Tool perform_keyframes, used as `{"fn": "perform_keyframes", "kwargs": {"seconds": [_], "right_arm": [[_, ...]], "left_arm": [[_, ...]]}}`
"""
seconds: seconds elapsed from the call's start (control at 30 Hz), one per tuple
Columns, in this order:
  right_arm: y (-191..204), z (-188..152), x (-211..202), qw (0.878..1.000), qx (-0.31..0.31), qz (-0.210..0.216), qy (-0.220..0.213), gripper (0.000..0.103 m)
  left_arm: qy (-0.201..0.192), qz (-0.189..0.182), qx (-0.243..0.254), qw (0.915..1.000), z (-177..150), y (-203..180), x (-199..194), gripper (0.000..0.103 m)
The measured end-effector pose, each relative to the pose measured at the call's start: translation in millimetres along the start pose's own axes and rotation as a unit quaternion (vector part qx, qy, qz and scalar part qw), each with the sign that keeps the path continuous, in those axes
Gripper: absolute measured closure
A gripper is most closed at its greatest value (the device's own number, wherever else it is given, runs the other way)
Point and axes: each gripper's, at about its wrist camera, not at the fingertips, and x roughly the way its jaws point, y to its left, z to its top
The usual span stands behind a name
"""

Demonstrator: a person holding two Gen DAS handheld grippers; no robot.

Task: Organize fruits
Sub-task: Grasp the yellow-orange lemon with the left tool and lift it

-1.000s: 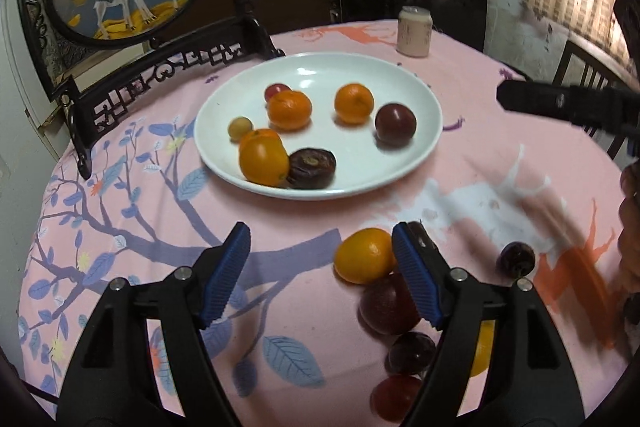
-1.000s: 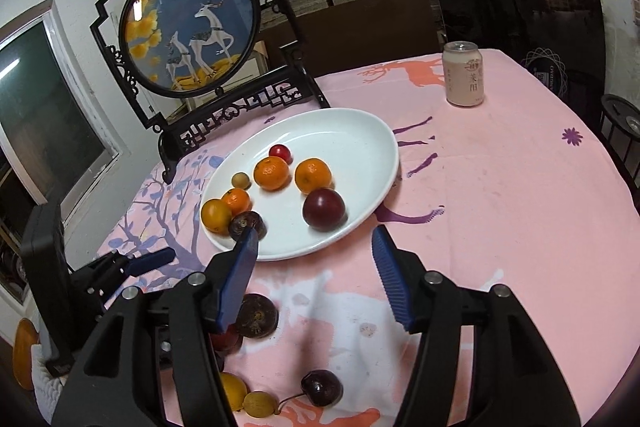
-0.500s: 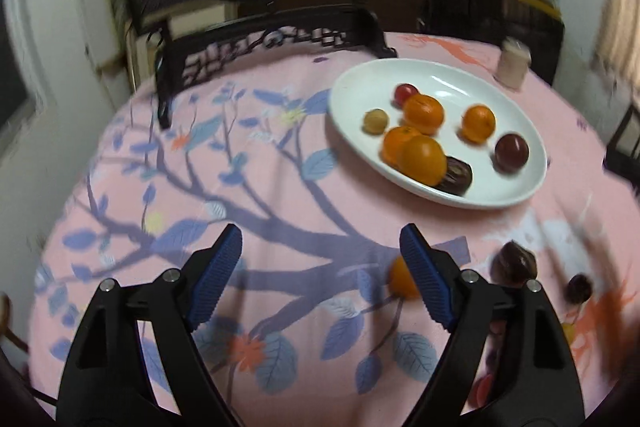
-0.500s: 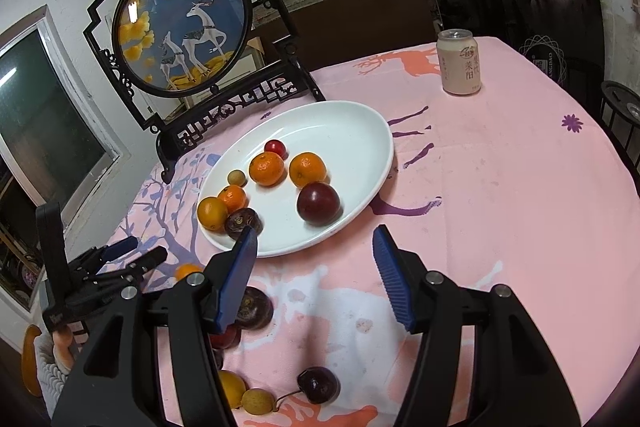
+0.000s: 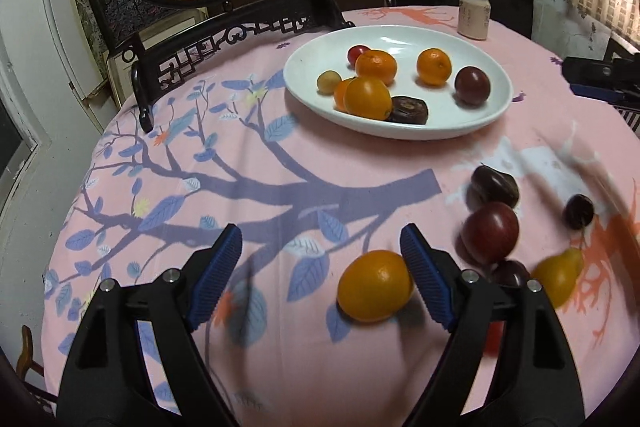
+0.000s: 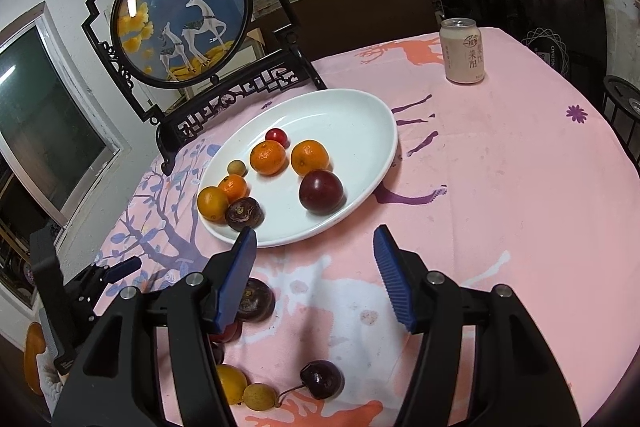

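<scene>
My left claw (image 5: pixel 320 259) hangs wide open over the pink desk (image 5: pixel 280 163), nearer to me than the white plate (image 5: pixel 472 129). A loose orange (image 5: pixel 374 285) lies on the cloth between my blue pads, just beside the right pad (image 5: pixel 424 279), gripped by neither. A second ago that orange sat ahead of the right pad, closer to the plate. My right claw (image 6: pixel 314 267) is half open and empty, just short of the plate
</scene>
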Motion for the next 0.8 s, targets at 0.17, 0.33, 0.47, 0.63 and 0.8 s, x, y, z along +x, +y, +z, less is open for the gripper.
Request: {"fn": "perform_keyframes", "kwargs": {"seconds": [0.17,0.33,0.47,0.63,0.8], "right_arm": [[1.0,-1.0,0.3,1.000,0.000,0.002,0.001,0.042],[1.8,-4.9,5.4,1.000,-0.001,0.001,0.011,0.042],[3.8,-7.9,8.8,1.000,-0.006,0.003,0.019,0.042],[5.4,-12.9,7.8,1.000,-0.010,0.008,0.026,0.042],[7.4,-24.6,7.2,0.999,-0.019,0.012,0.040,0.042]], "left_arm": [[0.000,-0.018,0.022,0.9996,-12.7,-11.8,-8.3,0.020],[0.012,-0.020,0.055,0.9982,-21.0,-27.2,-4.7,0.020],[0.036,-0.040,0.048,0.9974,-22.3,-24.9,4.3,0.037],[0.038,-0.061,0.046,0.9964,-27.2,-25.1,-0.4,0.053],[0.046,-0.072,0.034,0.9958,-33.7,-20.7,-5.2,0.049]]}}
